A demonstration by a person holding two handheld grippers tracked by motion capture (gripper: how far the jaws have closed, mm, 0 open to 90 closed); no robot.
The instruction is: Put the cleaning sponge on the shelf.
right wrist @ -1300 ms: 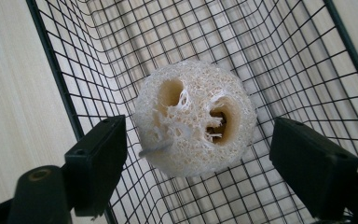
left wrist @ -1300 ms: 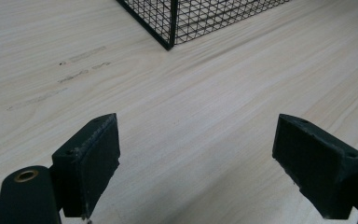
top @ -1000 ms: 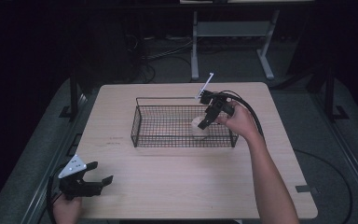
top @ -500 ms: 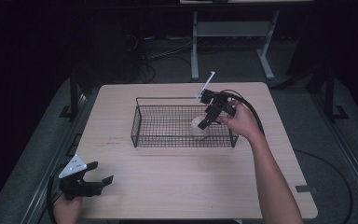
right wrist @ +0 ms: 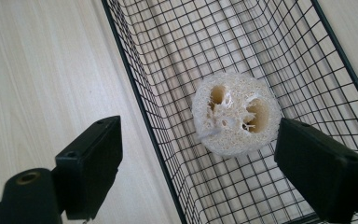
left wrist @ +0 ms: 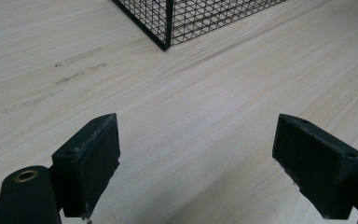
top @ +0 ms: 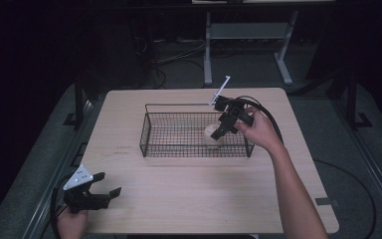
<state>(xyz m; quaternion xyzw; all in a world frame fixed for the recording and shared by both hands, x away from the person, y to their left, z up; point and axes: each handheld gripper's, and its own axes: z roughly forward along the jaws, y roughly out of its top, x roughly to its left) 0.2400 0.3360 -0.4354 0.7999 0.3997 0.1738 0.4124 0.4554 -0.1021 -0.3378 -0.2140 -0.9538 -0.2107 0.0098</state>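
A black wire basket (top: 179, 105) stands in the middle of the wooden table (top: 189, 199). A pale round loofah slice (top: 212, 135) lies on the basket floor near its right end. My right gripper (top: 220, 130) hangs tilted just over it. In the right gripper view the jaws have just been opening and stand wide. The loofah (right wrist: 235, 114) lies below and between them, free of both pads. My left gripper (top: 108, 182) rests at the table's front left corner, open with nothing in it. Bare wood lies between its jaws (left wrist: 196, 123).
A corner of the basket (left wrist: 168, 23) lies ahead of the left gripper. A metal frame (top: 248, 35) and cables sit on the dark floor beyond the table. Bare tabletop runs along the front and on both sides of the basket.
Hardly anything differs in the high view. The right gripper stays over the loofah at the basket's right end, and the left gripper has not moved.
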